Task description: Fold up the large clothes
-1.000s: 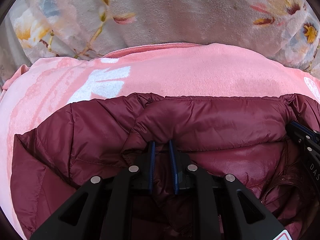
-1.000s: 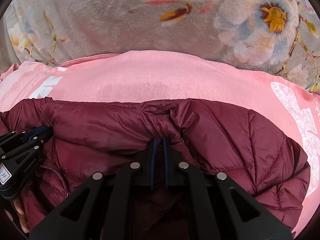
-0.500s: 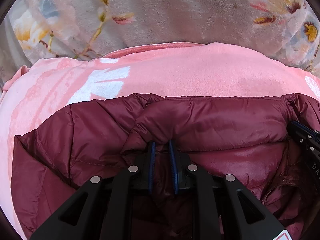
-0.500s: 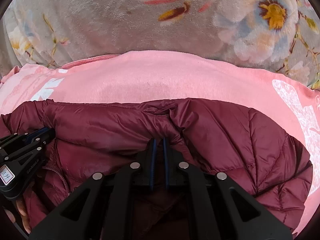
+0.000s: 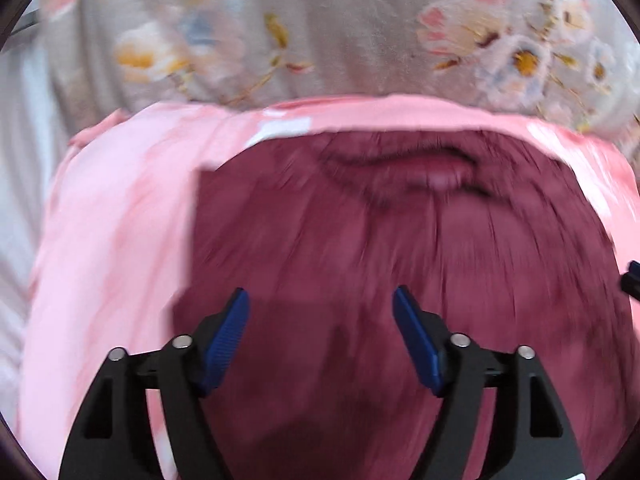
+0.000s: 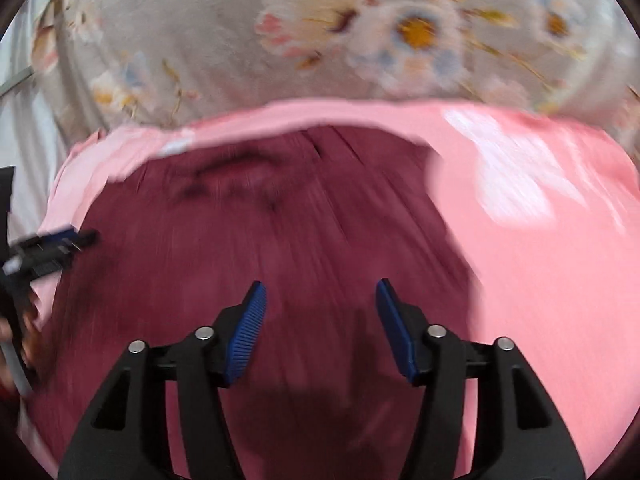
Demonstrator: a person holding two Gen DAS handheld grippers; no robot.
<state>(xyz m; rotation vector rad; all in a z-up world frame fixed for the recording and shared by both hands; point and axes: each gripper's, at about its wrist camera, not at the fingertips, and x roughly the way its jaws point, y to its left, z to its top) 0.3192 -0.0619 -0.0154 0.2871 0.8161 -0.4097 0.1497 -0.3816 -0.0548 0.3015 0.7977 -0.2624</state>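
A maroon quilted puffer jacket [image 5: 400, 264] lies flat on a pink blanket [image 5: 112, 248]; it also shows in the right wrist view [image 6: 248, 248]. Both views are motion-blurred. My left gripper [image 5: 320, 312] is open and empty above the jacket's near part. My right gripper [image 6: 318, 304] is open and empty above the jacket too. The left gripper also shows at the left edge of the right wrist view [image 6: 52, 246]. The collar opening [image 5: 420, 168] lies at the jacket's far end.
The pink blanket [image 6: 540, 264] with white patterns lies on a grey floral bedspread [image 5: 360, 32], which fills the far side [image 6: 200, 20]. A pale wall or sheet shows at the far left [image 5: 20, 128].
Both grippers have opened and let go of the jacket's folded edge. They have pulled back and up, and the jacket now lies flatter on the blanket.
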